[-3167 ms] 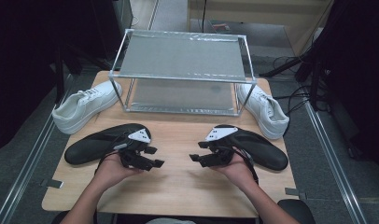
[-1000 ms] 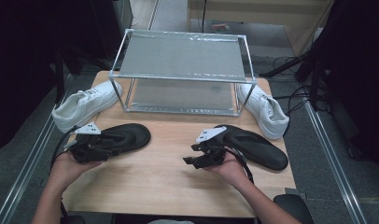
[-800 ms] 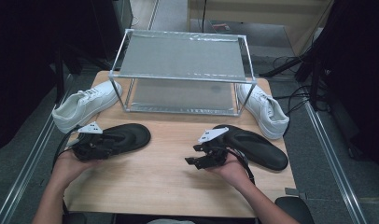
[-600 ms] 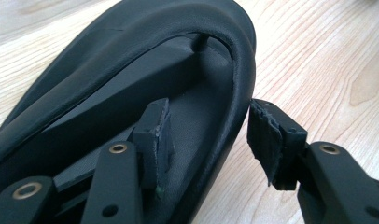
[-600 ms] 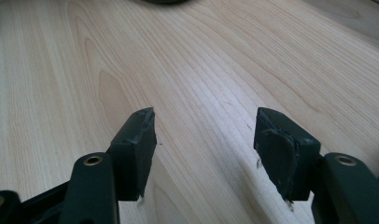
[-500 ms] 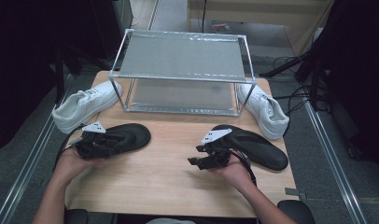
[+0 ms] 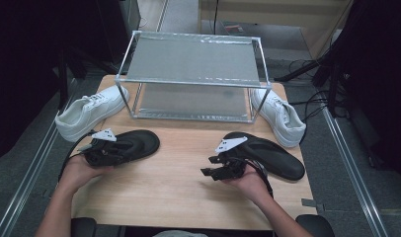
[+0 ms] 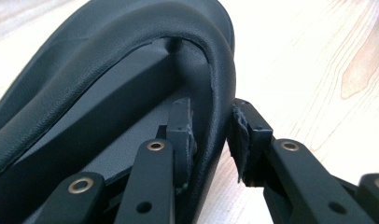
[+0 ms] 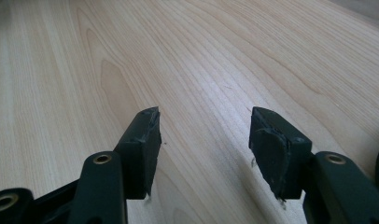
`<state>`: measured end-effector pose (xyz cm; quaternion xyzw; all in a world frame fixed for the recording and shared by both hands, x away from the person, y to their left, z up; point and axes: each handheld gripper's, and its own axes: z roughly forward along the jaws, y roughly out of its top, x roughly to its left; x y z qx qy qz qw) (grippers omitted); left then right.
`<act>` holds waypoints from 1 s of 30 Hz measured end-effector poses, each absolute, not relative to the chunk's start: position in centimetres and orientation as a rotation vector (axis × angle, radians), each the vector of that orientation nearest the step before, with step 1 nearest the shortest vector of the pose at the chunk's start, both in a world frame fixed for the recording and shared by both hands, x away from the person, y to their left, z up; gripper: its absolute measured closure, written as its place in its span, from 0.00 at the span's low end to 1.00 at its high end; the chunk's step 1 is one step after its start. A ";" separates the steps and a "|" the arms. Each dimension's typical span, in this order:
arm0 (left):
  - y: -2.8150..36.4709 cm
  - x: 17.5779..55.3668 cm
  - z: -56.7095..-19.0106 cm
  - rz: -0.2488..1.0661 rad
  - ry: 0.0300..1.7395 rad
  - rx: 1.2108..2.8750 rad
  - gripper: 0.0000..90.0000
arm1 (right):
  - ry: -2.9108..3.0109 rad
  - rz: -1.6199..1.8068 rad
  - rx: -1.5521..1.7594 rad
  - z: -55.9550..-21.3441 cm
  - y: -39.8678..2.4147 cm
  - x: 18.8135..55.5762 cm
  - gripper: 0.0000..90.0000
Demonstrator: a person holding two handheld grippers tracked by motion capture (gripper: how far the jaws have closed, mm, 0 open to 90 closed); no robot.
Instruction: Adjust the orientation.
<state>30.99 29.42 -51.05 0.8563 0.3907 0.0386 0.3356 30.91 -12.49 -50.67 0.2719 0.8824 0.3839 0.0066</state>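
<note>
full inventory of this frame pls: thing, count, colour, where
black shoe: 2, black; left black shoe on the near left of the table, right black shoe on the near right
white sneaker: 2, white; one at the rack's left end, one at its right end
rack: 1, silver frame with two grey shelves, back centre of the table
table: 1, light wood
left gripper: 1, black; jaws have just been closing across the heel rim of the left black shoe, inner pad on it, outer pad a touch off
right gripper: 1, black; jaws apart over bare wood, nothing between them
hands: 2, left hand, right hand, near edge
</note>
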 end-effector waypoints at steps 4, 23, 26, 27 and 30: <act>29.2 30.9 -50.7 0.124 1.015 2.227 0.81 | 2.758 1.202 0.853 -50.6 -12.6 30.9 0.50; 25.8 30.3 -47.5 0.189 0.964 2.249 0.89 | 2.776 1.199 0.862 -50.9 -12.3 31.0 0.49; 24.4 30.2 -47.0 0.190 0.929 2.273 0.90 | 2.772 1.201 0.866 -50.8 -12.4 31.1 0.49; 23.7 30.3 -46.9 0.191 0.920 2.280 0.90 | 2.771 1.204 0.869 -50.8 -12.4 31.1 0.49; 22.0 30.7 -46.7 0.158 0.903 2.311 0.90 | 2.769 1.209 0.870 -50.9 -12.4 31.1 0.49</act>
